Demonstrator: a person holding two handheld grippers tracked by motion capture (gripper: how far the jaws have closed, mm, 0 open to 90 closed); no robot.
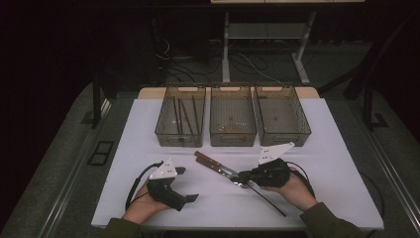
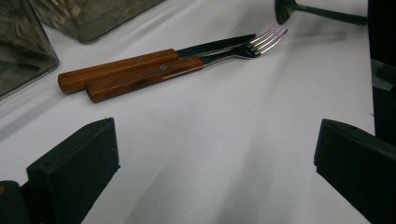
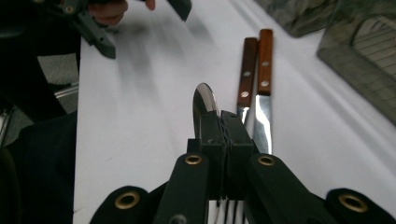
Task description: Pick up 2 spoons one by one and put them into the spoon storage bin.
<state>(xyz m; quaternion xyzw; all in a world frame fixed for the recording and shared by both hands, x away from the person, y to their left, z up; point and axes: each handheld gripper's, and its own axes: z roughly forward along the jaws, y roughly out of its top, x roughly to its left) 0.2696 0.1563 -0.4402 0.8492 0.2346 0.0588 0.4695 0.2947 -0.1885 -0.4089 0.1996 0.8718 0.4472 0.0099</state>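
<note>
A dark long-handled spoon point(image 1: 270, 201) is clamped near its bowl point(image 3: 204, 98) by my right gripper point(image 1: 243, 177), whose jaws are shut on it point(image 3: 224, 128); the handle slants back toward the table's front edge. Just under and beyond those jaws lie a wooden-handled knife point(image 3: 264, 56) and a matching fork point(image 3: 246, 65), side by side on the white table point(image 1: 327, 163). My left gripper point(image 1: 188, 184) rests at the front left, open with nothing between its jaws point(image 2: 215, 154). Ahead of it are the knife point(image 2: 116, 67), the fork point(image 2: 140, 80) and the spoon point(image 2: 322, 13).
Three mesh bins stand in a row at the back of the table: the left bin point(image 1: 171, 136) holds dark thin sticks, the middle bin point(image 1: 233, 140) a few small pieces, the right bin point(image 1: 287, 139) looks bare. Table legs and cables lie on the floor beyond.
</note>
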